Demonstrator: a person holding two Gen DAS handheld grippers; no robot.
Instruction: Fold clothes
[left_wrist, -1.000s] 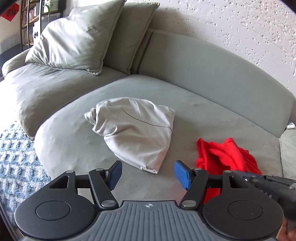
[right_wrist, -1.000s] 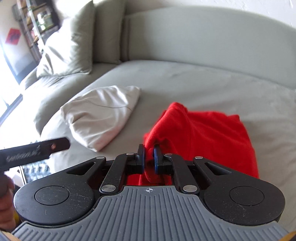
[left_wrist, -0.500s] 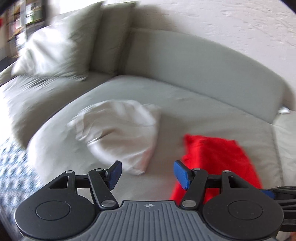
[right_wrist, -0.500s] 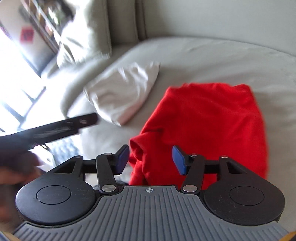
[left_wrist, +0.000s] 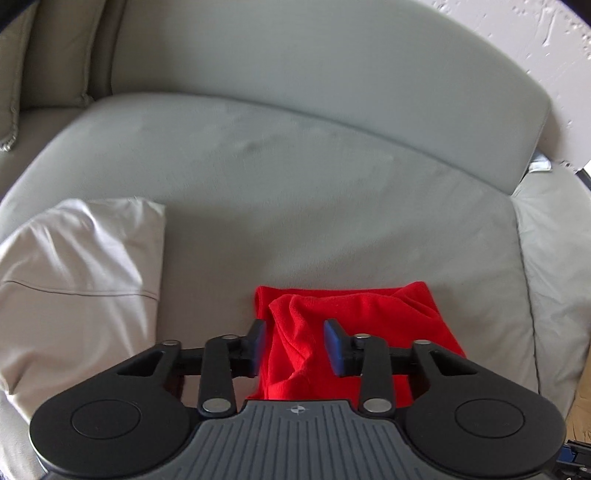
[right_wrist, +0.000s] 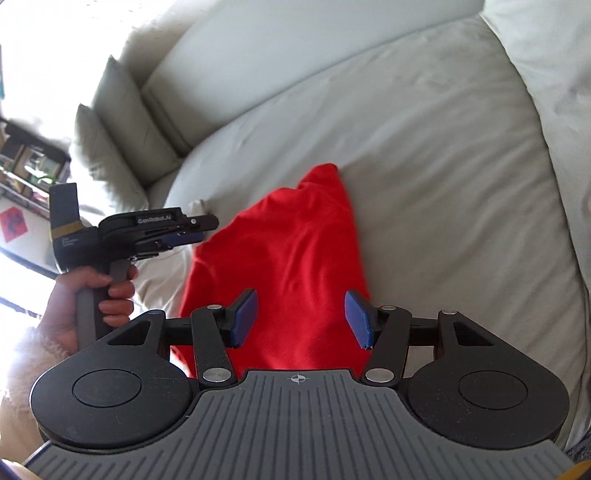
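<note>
Fleece-like red garment (left_wrist: 354, 321) rumpled, tapering, on smooth grey sofa (left_wrist: 295, 206); left gripper (left_wrist: 295, 345) and right gripper (right_wrist: 301, 319) both spread, empty.

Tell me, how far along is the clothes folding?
Early. The pale garment looks folded and set aside on the sofa. In hand: both the left gripper and right gripper hover open over the red garment, gripping nothing. Left: folding that rumpled red piece.

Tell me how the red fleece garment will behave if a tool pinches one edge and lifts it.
The red fleece garment lies rumpled in soft folds on the sofa seat, so it will probably drape limply rather than hold shape. Its fuzzy surface suggests the pads should grip without slipping. It looks thin, so likely light.
</note>
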